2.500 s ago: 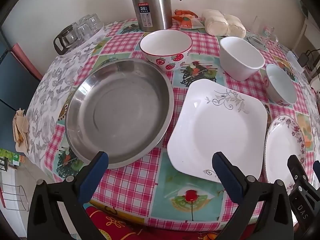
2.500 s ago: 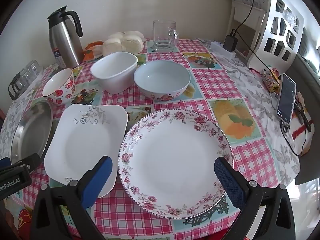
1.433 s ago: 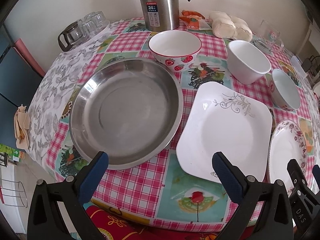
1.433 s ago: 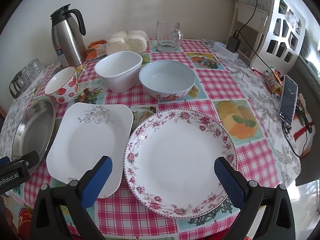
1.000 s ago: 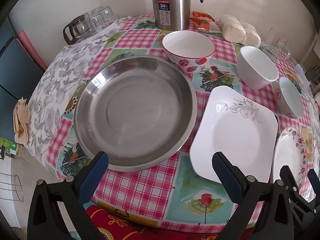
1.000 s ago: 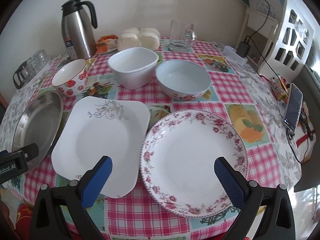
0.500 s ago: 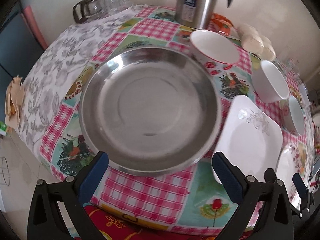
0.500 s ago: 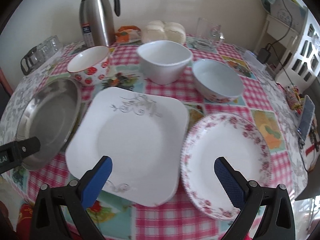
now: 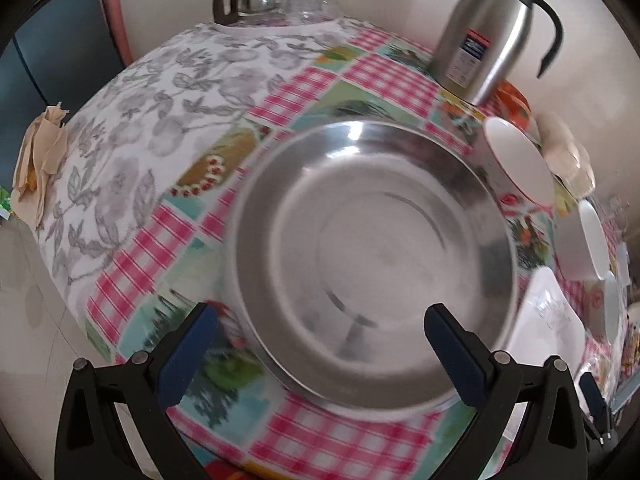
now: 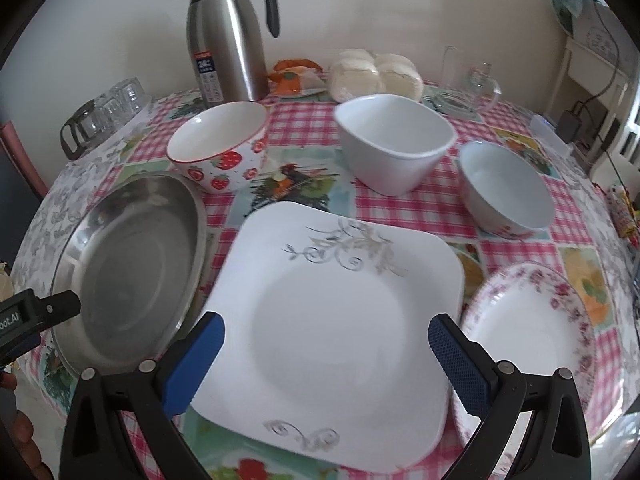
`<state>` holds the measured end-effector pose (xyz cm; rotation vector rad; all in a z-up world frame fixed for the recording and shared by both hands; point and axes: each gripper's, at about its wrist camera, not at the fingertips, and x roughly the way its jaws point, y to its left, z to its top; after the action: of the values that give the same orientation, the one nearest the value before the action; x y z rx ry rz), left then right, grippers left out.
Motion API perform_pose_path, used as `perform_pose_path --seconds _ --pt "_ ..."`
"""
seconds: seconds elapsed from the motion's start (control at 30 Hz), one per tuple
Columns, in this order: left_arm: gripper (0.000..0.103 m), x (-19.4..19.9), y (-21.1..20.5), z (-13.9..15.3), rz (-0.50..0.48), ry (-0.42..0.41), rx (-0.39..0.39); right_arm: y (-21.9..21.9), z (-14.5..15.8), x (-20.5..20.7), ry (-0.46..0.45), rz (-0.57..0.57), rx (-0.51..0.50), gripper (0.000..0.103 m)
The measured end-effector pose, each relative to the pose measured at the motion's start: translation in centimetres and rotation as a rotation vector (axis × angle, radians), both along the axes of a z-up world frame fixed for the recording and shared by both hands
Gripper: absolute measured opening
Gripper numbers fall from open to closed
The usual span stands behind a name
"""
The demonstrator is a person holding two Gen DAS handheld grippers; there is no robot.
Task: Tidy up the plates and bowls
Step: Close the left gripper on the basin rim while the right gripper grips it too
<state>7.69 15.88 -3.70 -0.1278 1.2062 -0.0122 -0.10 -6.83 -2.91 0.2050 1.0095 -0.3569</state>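
A round steel pan [image 9: 372,256] lies on the checked tablecloth, also at the left of the right wrist view [image 10: 128,256]. My left gripper [image 9: 320,344] is open over the pan's near rim. A white square plate [image 10: 340,292] with grey scrolls lies before my open right gripper [image 10: 326,356], which hovers over its near half. A floral-rimmed round plate [image 10: 532,328] lies to the right. Behind stand a strawberry bowl [image 10: 218,144], a white square bowl [image 10: 394,140] and a pale blue bowl [image 10: 506,188].
A steel thermos jug [image 10: 228,36] stands at the back, with a glass pot and tumblers [image 10: 104,116] at the back left. Wrapped buns [image 10: 374,74] and a glass mug [image 10: 468,80] stand behind the bowls. The table edge [image 9: 100,320] drops off at the left.
Both grippers have swung left. The left one now faces the steel pan closely; the right one now faces the square plate instead of the floral plate. Both stay open.
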Motion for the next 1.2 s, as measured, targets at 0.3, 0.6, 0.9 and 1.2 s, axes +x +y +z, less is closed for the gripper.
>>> perform_pose_path --seconds 0.3,0.6,0.9,1.2 --pt "0.103 1.3 2.7 -1.3 0.003 -0.097 -0.069 1.6 -1.7 2.9 0.006 0.092 0.008 0.103" --pt "0.103 2.4 3.4 -2.2 -0.041 -0.161 -0.037 3.1 -2.2 5.5 -0.036 0.153 0.035 0.103" --pt "0.103 3.8 5.5 -3.9 0.021 -0.098 -0.067 4.0 -2.2 7.7 -0.061 0.187 0.031 0.085" --pt "0.102 4.4 5.8 -4.8 0.019 -0.087 -0.069 3.7 -2.2 9.0 -0.096 0.187 0.023 0.061"
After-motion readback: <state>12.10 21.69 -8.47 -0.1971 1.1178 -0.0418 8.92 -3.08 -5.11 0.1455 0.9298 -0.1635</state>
